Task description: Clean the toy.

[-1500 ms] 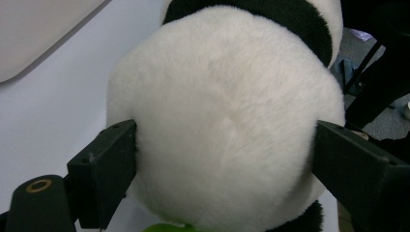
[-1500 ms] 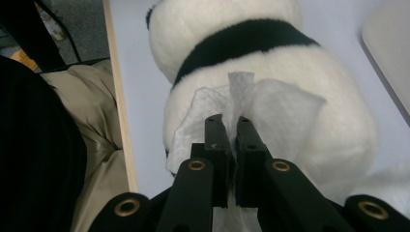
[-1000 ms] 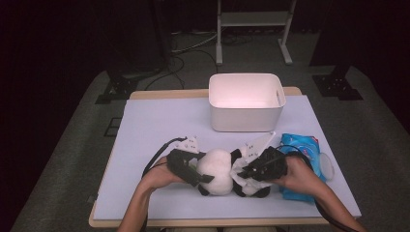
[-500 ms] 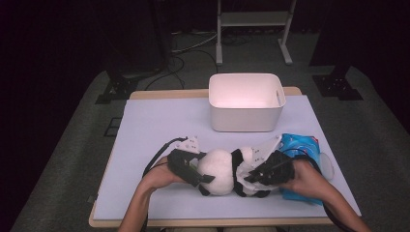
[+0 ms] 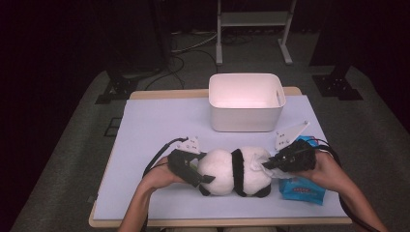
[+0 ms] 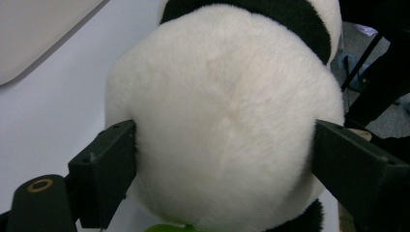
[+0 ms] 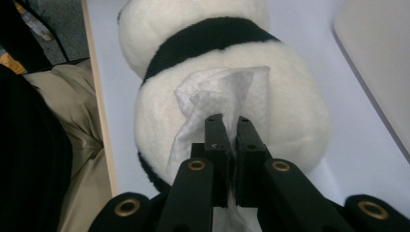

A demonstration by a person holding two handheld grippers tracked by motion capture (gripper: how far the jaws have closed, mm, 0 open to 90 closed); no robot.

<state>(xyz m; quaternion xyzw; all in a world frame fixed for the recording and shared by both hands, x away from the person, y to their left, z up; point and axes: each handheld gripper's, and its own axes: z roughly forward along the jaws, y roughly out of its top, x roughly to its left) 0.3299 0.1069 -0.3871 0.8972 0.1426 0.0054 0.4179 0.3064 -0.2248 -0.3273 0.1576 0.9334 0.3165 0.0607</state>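
Observation:
A black-and-white panda plush [image 5: 237,170] lies on its side near the table's front edge. My left gripper [image 5: 204,170] clamps its white round end from the left. In the left gripper view both jaws press into the fur of the panda [image 6: 222,96], one on each side, with the left gripper [image 6: 225,140] spread wide around it. My right gripper [image 5: 267,165] is shut on a crumpled white wipe [image 5: 258,164] at the plush's right end. In the right gripper view the wipe [image 7: 212,92] is pinched in the right gripper [image 7: 227,121] and lies against the panda [image 7: 290,96].
A blue pack of wipes [image 5: 300,187] lies under my right hand at the front right. A white plastic bin [image 5: 245,101] stands at the back centre of the pale table [image 5: 159,125]. Dark floor, cables and a metal stand lie beyond the table.
My right gripper has slid to the right along the panda with the wipe in it, uncovering more of the plush. The left gripper has stayed put on the white end.

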